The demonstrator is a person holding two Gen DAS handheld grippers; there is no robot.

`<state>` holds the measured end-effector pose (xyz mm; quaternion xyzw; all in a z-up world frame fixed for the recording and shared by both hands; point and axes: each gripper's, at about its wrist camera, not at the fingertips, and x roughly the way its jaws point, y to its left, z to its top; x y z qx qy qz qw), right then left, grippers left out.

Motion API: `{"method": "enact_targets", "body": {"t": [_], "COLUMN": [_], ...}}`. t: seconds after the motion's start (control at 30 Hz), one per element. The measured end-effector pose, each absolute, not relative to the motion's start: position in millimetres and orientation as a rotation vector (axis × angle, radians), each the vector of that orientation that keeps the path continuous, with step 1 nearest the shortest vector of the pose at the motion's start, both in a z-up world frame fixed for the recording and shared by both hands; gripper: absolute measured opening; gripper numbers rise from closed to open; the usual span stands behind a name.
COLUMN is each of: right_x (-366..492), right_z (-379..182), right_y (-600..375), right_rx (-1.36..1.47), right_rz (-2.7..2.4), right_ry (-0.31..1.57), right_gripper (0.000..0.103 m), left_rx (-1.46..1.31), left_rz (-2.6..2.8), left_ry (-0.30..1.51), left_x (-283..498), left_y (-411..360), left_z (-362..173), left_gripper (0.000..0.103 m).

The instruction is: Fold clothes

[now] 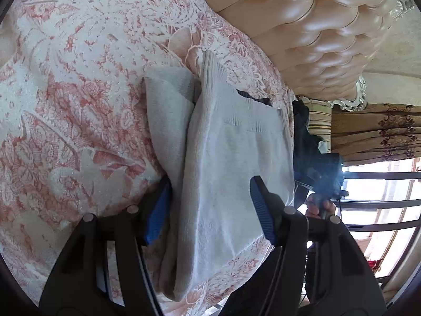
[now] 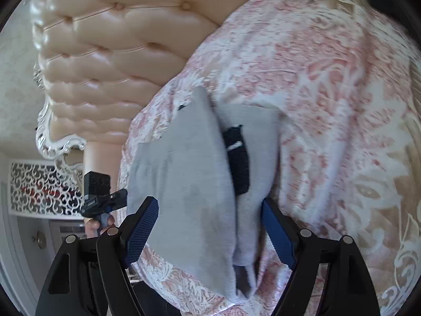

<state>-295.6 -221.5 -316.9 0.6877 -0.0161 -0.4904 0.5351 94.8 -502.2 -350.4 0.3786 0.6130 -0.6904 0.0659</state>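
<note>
Both hand-held grippers, left point(image 1: 210, 208) and right point(image 2: 210, 226), jaws spread wide astride folded grey garment point(image 1: 236, 158) on floral bedspread point(image 1: 79, 92)

A bed point(image 1: 79, 92) with a pink-and-white floral cover fills most of both views. Behind it rises a tufted, peach-coloured headboard point(image 1: 329, 26) edged with a silver carved frame point(image 1: 355, 100). Beside the headboard hang brown patterned curtains point(image 1: 381, 131) over a bright window point(image 1: 381, 192) with dark horizontal bars. On the headboard's other side stands a white fretwork screen point(image 2: 44, 189).

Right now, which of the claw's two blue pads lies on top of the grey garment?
The left claw's right-hand pad; its other pad sits off the grey garment.
</note>
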Motion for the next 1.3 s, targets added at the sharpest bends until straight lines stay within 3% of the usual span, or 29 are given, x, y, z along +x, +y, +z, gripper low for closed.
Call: {"method": "enact_targets", "body": {"t": [0.23,0.5,0.63,0.73,0.8,0.87,0.93,1.07,1.3], "right_x": [-291,-287,-288,-286,-286,-286,-285,-280,-263], "right_z": [-318,-317,-318,-319,-319,-318,-316,-306,-279], "right_y": [-230,-242,-243,-247,-249,-249,-248,-245,-247], "right_rx": [1.644,1.628,1.643,1.654,1.671,1.666,1.647,1.587,1.490], "right_rz": [-1.231,-1.218,-1.226,-1.229,-1.236,-1.276,-1.308,-1.342,-1.384], "right_ry": [0.024,0.084,0.108,0.139,0.152,0.198,0.247,0.285,0.365], "right_gripper": [0.081,0.074,0.075,0.074,0.067,0.044,0.026,0.017,0.013], "left_rx": [1.128,1.068,1.105,1.200,1.255,1.298,1.315,1.343,1.372], "left_rz": [-2.113,-2.106,-2.068,-2.095,-2.101,-2.103,-2.122,-2.139,-2.174], "left_ry": [1.839,1.919,1.918,1.800,1.727,1.655,1.609,1.530,1.416], "left_x": [95,99,96,90,87,84,82,75,63], "left_y": [-500,-505,-506,-503,-500,-499,-496,-490,-480], "left_z": [-348,-354,-357,-352,-350,-346,-340,-323,-289], "left_gripper": [0.062,0.062,0.053,0.042,0.033,0.016,0.016,0.015,0.015]}}
